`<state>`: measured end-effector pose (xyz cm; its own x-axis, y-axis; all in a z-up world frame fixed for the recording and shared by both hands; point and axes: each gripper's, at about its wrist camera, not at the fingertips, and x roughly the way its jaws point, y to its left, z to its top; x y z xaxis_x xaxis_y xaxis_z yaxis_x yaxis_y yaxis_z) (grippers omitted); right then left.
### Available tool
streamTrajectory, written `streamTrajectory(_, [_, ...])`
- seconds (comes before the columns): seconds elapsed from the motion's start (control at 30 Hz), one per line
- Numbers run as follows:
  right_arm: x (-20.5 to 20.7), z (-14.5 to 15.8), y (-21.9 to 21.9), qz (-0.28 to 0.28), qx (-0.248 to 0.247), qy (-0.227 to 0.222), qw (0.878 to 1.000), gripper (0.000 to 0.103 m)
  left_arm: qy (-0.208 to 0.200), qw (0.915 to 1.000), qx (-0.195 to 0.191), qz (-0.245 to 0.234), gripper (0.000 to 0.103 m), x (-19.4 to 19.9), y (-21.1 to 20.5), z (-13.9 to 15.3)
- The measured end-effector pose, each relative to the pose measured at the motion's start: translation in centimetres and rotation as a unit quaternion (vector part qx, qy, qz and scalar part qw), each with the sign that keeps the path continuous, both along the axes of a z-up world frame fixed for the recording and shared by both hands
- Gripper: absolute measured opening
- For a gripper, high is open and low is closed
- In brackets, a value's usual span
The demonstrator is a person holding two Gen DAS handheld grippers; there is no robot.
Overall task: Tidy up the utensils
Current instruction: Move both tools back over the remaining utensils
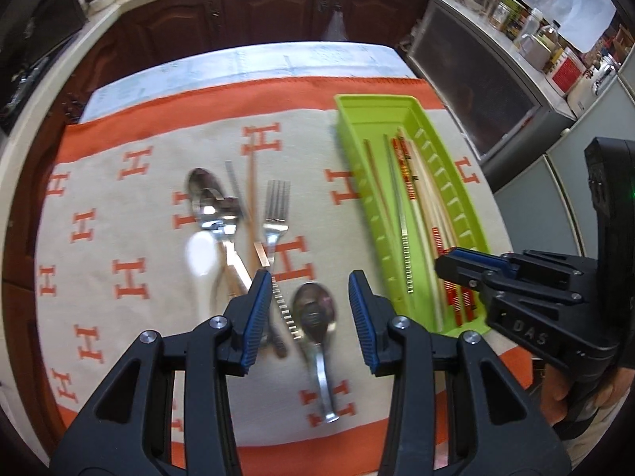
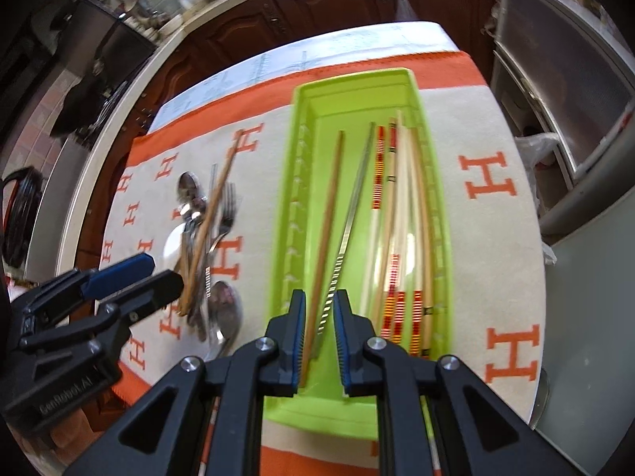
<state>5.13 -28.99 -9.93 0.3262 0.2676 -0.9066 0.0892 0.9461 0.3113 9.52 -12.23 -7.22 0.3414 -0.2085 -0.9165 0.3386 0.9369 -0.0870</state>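
Note:
A green tray [image 1: 468,202] [image 2: 295,166] on the cloth holds several chopsticks: a metal one [image 2: 349,222], a brown wooden one [image 2: 327,214] and red-banded ones [image 2: 393,297]. A pile of spoons [image 1: 210,202], a fork [image 1: 276,206] and loose chopsticks [image 1: 254,206] lies on the cloth left of the tray; it also shows in the right wrist view [image 2: 202,230]. A steel spoon [image 1: 315,313] lies between my left gripper's [image 1: 311,297] open jaws. My right gripper [image 2: 319,317] hangs open over the tray's near end, empty, around the metal chopstick's ridged end.
An orange-and-cream H-patterned cloth [image 1: 131,277] covers the table. Dark wood cabinets [image 1: 254,12] stand behind. A grey appliance [image 1: 476,75] and a counter with jars are at the right. The right gripper [image 1: 472,265] shows over the tray's near end in the left view.

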Motion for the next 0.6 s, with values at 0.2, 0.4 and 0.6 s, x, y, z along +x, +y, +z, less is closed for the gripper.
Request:
streamTrajectory(0.2, [0.0,1.3,2.3,0.029,-0.003,-0.009,1.0,0.014,-0.011,0.9994,0.001,0.032,0.037,-0.1,4.3,0.7])
streamTrajectory(0.4, [0.2,2.0,4.5,0.049,-0.003,-0.014,0.999,0.014,-0.009,0.9977,-0.003,0.068,0.037,0.5,8.3,0.5])
streamTrajectory(0.6, [1.1,1.6,6.7,0.053,0.009,-0.011,0.998,0.014,-0.005,0.9971,-0.005,0.076,0.037,1.1,10.1,-0.6])
